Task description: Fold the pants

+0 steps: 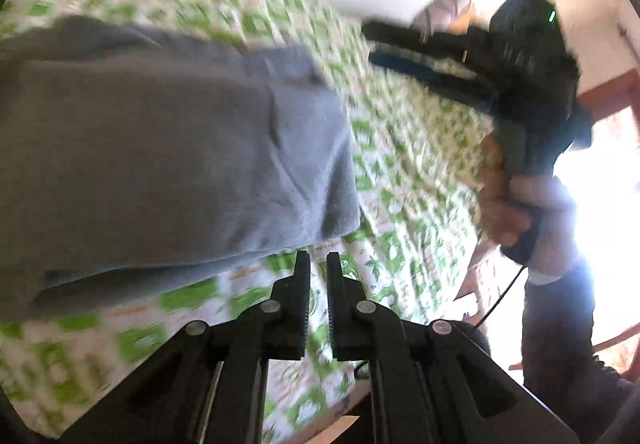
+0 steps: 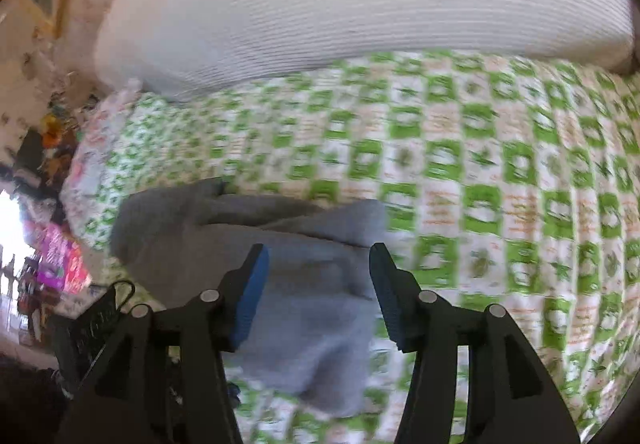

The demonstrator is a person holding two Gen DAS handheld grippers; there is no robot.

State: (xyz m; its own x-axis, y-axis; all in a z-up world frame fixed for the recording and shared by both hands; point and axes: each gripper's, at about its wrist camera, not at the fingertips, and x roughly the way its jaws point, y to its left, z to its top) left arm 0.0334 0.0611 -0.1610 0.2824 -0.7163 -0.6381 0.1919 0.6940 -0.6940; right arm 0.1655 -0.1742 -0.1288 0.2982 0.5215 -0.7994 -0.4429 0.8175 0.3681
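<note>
The grey pants [image 1: 168, 148] lie folded into a thick bundle on a green-and-white patterned bedsheet [image 1: 408, 172]. My left gripper [image 1: 318, 258] hovers just off the bundle's near edge. Its fingers stand only a narrow slit apart, with nothing between them and the sheet showing through the gap. In the right wrist view the pants [image 2: 296, 308] lie under my right gripper [image 2: 319, 250], which is open wide with blue pads and is not touching the cloth. The left wrist view shows the right gripper [image 1: 384, 44] raised above the bed in a hand [image 1: 520, 212].
A big white ribbed pillow [image 2: 360, 4] lies along the far side of the bed. The bed's edge [image 2: 84, 180] drops off at the left toward colourful clutter. A dark sleeve [image 1: 560, 324] and a bright window fill the right of the left wrist view.
</note>
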